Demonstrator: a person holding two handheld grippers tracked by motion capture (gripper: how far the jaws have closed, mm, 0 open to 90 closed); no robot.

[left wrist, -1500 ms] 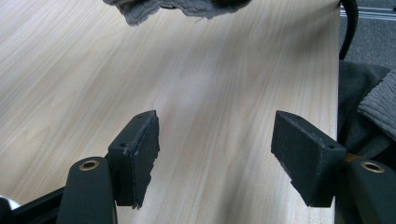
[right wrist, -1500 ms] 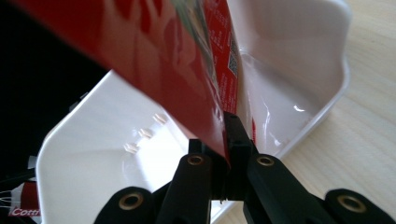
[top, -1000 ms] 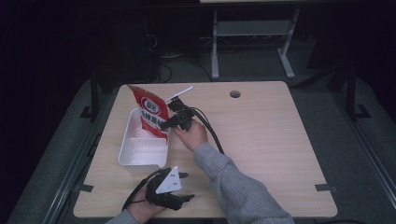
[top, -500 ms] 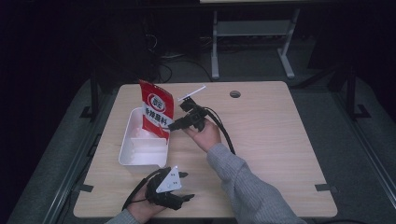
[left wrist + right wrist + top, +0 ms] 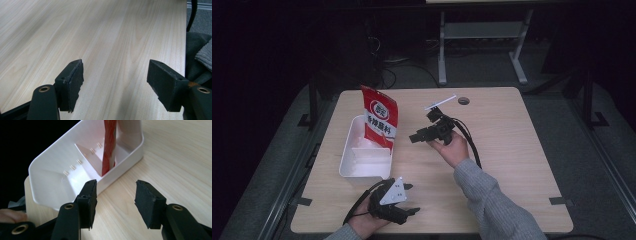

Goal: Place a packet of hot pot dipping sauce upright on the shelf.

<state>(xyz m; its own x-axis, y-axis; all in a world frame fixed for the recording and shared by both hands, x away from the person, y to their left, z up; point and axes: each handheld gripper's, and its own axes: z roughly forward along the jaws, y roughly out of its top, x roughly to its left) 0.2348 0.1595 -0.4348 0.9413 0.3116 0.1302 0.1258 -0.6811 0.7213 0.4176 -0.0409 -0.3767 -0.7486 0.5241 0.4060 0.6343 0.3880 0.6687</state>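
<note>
Red pouch (image 5: 380, 119) upright in white tray (image 5: 348, 161), long axis vertical

My desk (image 5: 512, 150) carries a white tray (image 5: 349, 165) near its left edge, with a red bag (image 5: 379, 117) standing in it.

A pale wooden table (image 5: 512, 150) carries the scene, with a round cable hole (image 5: 463, 101) near its far edge. Behind it stands a grey metal frame (image 5: 482, 35) on dark carpet.
</note>
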